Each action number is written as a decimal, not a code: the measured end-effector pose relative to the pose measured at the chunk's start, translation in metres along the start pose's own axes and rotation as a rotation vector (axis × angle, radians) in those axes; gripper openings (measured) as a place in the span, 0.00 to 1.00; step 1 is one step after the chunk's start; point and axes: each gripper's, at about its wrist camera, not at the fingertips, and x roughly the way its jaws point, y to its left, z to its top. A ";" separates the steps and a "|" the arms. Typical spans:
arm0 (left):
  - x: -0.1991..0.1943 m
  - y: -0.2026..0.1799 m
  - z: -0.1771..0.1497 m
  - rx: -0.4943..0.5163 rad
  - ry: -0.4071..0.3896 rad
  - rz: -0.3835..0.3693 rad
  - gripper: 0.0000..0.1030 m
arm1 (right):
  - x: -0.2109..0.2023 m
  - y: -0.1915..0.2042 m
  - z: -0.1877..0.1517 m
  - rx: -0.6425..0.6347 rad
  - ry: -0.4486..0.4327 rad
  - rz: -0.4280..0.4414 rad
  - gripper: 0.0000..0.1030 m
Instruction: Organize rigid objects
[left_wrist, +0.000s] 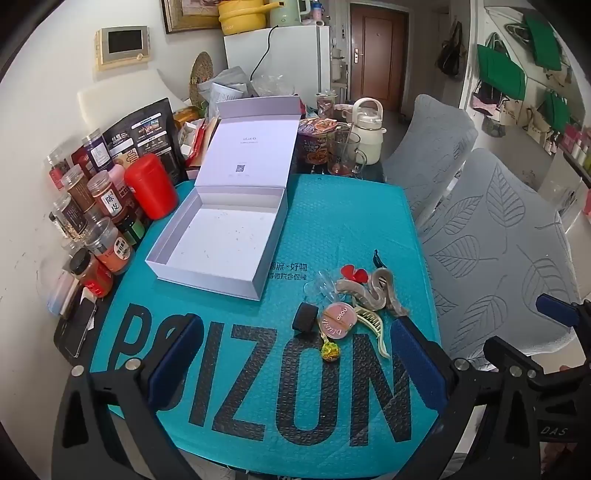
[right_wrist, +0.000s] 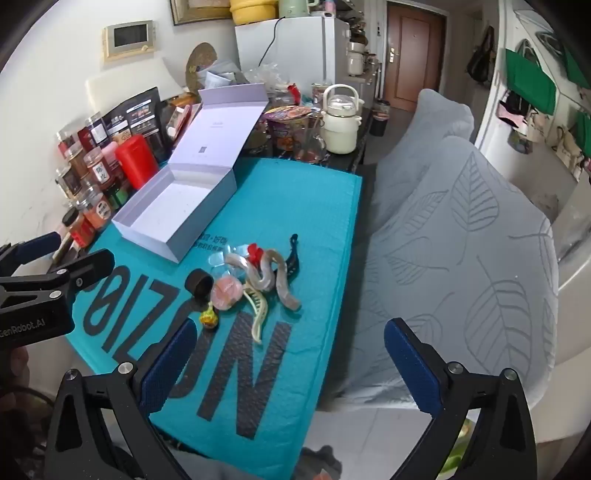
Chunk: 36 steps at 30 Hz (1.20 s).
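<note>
Two claws, left claw (left_wrist: 295, 354) and right claw (right_wrist: 291, 358), tilted down, wide open, empty.

We see an open white cardboard box (left_wrist: 221, 236), lid tilted back, empty. Just beside it lies a cluster: black cylindrical cap (left_wrist: 305, 316), round pink compact (left_wrist: 338, 316), cream hair claw (left_wrist: 373, 328), wavy grey clip (left_wrist: 376, 291).

Left gripper (left_wrist: 295, 354) jaws wide, nothing between fingers; bare teal mat (left_wrist: 229, 398) beneath. Ahead of right finger: small-item pile (left_wrist: 347, 306) crowds mat. Ahead of left finger: open white box (left_wrist: 221, 240), raised lid blocks far side. Beyond left finger: spice jars (left_wrist: 96, 218) wall off table edge. Right gripper (right_wrist: 291, 362) jaws wide, empty; chair cushion (right_wrist: 461, 236) beyond right finger.
</note>
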 end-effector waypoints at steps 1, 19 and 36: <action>0.000 0.000 0.000 -0.001 -0.001 0.000 1.00 | 0.000 0.000 0.000 -0.002 -0.001 -0.004 1.00; -0.002 0.004 -0.005 -0.024 0.007 -0.011 1.00 | -0.001 0.001 0.001 -0.022 0.001 0.000 1.00; 0.000 0.009 -0.008 -0.039 0.017 -0.007 1.00 | -0.001 0.005 0.002 -0.043 0.002 0.007 1.00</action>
